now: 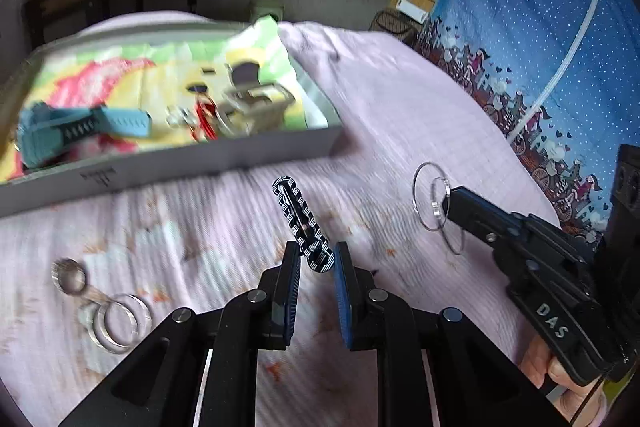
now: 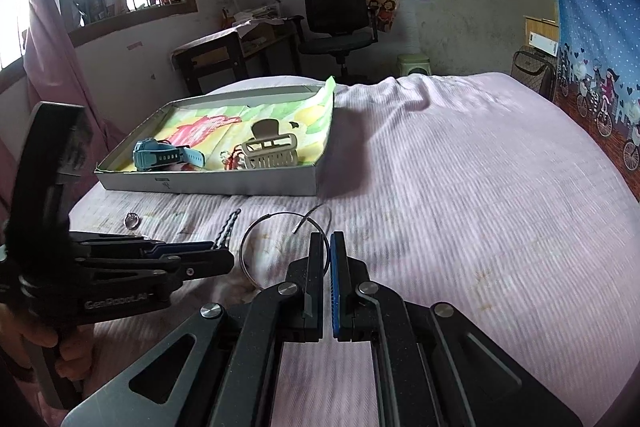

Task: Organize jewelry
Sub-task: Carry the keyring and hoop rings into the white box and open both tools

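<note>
Hair clip (image 1: 303, 225), patterned black and white, is clamped in the left hand-held gripper (image 1: 316, 259); the right hand-held gripper (image 2: 329, 247) pinches hoop earrings (image 2: 272, 243), both probably bound for the tray (image 2: 208, 183) ahead.

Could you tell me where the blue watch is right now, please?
The blue watch lies at the left inside the grey tray on the bed, left of the beige hair claw.

Your left wrist cam looks steeply down along its fingers, close over the pink bedspread (image 1: 400, 115). Right cam sits shallower, facing the far wall. Both share the grey tray (image 1: 224, 157) (image 2: 208, 183) and each other's gripper.
</note>
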Demonstrator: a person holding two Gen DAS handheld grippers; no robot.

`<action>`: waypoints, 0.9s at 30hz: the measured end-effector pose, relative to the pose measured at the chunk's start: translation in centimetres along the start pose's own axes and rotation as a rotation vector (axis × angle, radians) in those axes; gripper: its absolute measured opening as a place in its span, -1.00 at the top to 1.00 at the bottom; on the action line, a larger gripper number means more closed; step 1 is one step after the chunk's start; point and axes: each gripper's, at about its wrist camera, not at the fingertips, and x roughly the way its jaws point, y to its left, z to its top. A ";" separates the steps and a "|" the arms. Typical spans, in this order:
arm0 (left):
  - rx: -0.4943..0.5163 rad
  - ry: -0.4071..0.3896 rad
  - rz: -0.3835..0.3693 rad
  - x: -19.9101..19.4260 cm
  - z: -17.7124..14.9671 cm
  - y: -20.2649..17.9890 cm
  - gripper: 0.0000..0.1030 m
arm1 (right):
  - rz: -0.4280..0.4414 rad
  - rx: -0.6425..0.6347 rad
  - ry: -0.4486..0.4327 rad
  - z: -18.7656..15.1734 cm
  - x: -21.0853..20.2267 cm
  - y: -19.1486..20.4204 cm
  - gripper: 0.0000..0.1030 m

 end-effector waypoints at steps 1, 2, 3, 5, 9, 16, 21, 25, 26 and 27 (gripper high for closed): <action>0.003 -0.017 0.009 -0.5 0.2 0.2 0.69 | 0.005 -0.004 -0.004 0.1 0.2 0.2 0.94; 0.003 -0.028 0.015 -0.8 0.4 0.4 0.69 | 0.012 -0.006 -0.009 0.3 0.4 0.5 0.94; 0.000 -0.043 0.024 -1.3 0.7 0.7 0.69 | 0.018 -0.009 -0.014 0.5 0.6 0.7 0.94; -0.008 -0.063 0.039 -2.0 1.4 1.3 0.69 | 0.033 -0.015 -0.024 0.9 1.1 1.3 0.94; -0.022 -0.103 0.082 -3.1 3.3 2.9 0.69 | 0.064 -0.023 -0.049 2.3 2.0 2.3 0.94; -0.035 -0.125 0.166 -3.2 7.1 6.6 0.69 | 0.094 -0.101 -0.130 6.8 3.7 5.2 0.94; -0.071 -0.088 0.175 -1.7 8.7 8.4 0.68 | 0.108 -0.102 -0.116 8.3 6.5 6.5 0.94; -0.086 -0.050 0.184 -0.4 8.8 9.3 0.68 | 0.078 -0.121 -0.069 8.2 9.3 7.2 0.94; -0.087 -0.043 0.189 -0.1 8.7 9.4 0.68 | 0.071 -0.123 -0.053 8.0 9.9 7.2 0.94; -0.089 -0.035 0.194 0.2 8.5 9.6 0.68 | 0.067 -0.121 -0.047 7.9 10.2 7.1 0.94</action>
